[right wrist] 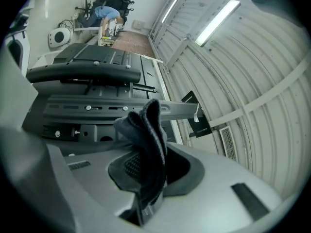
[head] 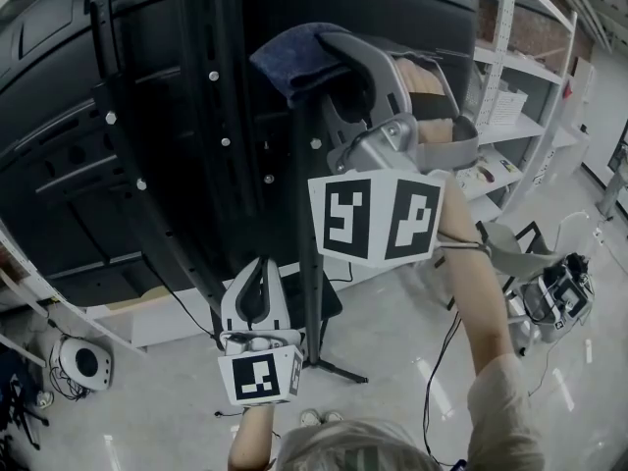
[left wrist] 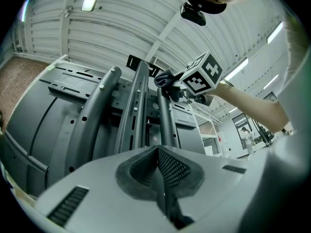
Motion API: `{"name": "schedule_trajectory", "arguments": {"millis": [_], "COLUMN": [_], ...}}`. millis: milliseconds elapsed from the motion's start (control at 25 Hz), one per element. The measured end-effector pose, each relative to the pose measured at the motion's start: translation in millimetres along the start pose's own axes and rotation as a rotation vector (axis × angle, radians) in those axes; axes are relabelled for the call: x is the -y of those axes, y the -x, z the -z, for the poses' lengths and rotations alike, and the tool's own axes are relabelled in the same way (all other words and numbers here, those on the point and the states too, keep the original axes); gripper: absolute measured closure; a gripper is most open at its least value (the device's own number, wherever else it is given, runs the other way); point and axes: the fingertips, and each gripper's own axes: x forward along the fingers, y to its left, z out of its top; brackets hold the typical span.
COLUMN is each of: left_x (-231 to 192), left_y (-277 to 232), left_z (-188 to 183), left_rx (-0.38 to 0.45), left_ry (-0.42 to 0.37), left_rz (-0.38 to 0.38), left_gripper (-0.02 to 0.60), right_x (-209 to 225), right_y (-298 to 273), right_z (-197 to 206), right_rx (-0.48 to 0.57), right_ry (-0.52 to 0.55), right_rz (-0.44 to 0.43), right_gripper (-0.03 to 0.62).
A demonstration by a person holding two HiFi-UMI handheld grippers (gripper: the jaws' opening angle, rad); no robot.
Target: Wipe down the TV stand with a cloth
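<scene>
- The right gripper [right wrist: 148, 174] has its jaws pinched on a dark cloth [right wrist: 146, 130], which stands up folded from between them.
- Behind the cloth runs a black crossbar of the TV stand [right wrist: 87, 106] (screws and slots show along it).
- A ceiling light strip [right wrist: 216, 21] glows overhead.

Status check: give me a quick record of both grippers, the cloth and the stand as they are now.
right gripper: shut on dark blue cloth, raised high
cloth position: by the upper part of the black metal TV stand; contact cannot be confirmed
left gripper: shut, nothing between its jaws, held low in front of the stand
television: black back panel faces the head view
</scene>
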Motion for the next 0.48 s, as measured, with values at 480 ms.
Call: {"name": "schedule_trajectory", "arguments": {"millis": [480], "left_x": [-3.9], "left_y": [1.8], "left_z": [2.2], "left_rx": [-0.004], "left_ry": [0.005], "left_rz": [-0.015], "left_gripper": [0.566], "right_x": [-23.2], "right_y": [2.9], "right_z": [-2.6], "right_rx": [-0.021], "right_ry": [0.025], "right_rz": [-0.035], "right_gripper": [0.537]}}
